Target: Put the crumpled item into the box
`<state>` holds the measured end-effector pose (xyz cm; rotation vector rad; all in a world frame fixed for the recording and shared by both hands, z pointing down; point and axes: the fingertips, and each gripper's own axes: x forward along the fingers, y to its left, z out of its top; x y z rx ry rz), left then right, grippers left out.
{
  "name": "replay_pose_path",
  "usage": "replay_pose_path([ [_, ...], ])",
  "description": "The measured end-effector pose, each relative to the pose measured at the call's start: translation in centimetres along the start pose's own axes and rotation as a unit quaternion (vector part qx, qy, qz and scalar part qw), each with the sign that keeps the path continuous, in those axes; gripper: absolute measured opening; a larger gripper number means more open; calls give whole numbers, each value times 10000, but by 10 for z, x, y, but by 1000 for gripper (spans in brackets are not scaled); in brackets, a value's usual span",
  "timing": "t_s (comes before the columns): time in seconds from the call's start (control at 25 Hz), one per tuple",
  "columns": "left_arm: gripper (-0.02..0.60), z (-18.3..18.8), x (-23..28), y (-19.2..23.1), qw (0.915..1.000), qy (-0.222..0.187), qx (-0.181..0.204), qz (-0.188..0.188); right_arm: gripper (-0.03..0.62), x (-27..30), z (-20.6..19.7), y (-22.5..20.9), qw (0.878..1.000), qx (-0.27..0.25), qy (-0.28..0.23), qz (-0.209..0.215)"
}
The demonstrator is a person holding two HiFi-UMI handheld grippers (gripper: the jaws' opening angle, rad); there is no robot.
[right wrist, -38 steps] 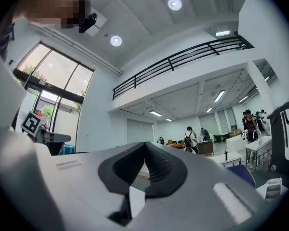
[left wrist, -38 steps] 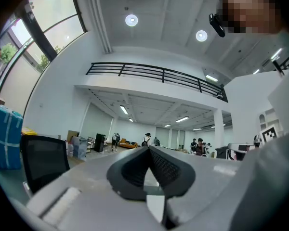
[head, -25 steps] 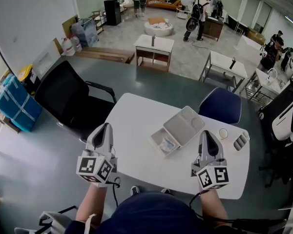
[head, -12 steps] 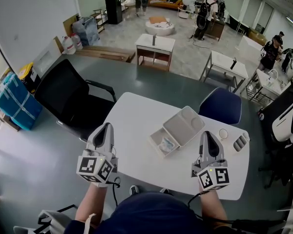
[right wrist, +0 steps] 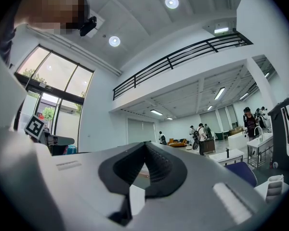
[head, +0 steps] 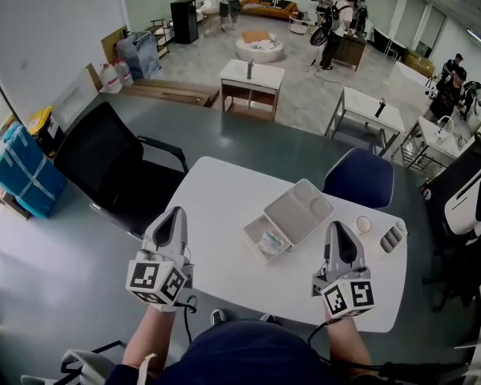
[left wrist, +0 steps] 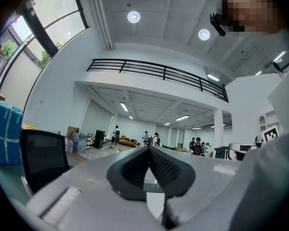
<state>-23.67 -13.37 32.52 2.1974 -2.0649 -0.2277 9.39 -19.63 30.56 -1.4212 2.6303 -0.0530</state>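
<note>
In the head view a white box (head: 259,224) lies open in the middle of the white table (head: 216,199), its lid (head: 298,212) folded back to the far right. A pale crumpled item (head: 271,243) lies inside the box's near half. My left gripper (head: 176,212) is held level over the table's near left edge, shut and empty, well left of the box. To the right of the box my right gripper (head: 337,228) is shut with nothing in it. The left gripper view shows the left gripper (left wrist: 148,150) closed, and the right gripper view shows the right gripper (right wrist: 145,146) closed.
A small round cup (head: 363,224) and a grey ridged holder (head: 392,237) sit near the table's right end. A black office chair (head: 112,163) stands at the table's left and a blue chair (head: 359,176) behind it. Other tables and several people are far off.
Both grippers, the box and the crumpled item have stayed where they were. Only the head view has shifted slightly.
</note>
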Motion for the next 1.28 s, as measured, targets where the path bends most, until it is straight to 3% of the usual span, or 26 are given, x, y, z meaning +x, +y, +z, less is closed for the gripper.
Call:
replay_pose_path([
  [1.28,2,-14,13,-19,9997,213,38,-145,2,-12,-12,-20,9998,63,144,-111],
])
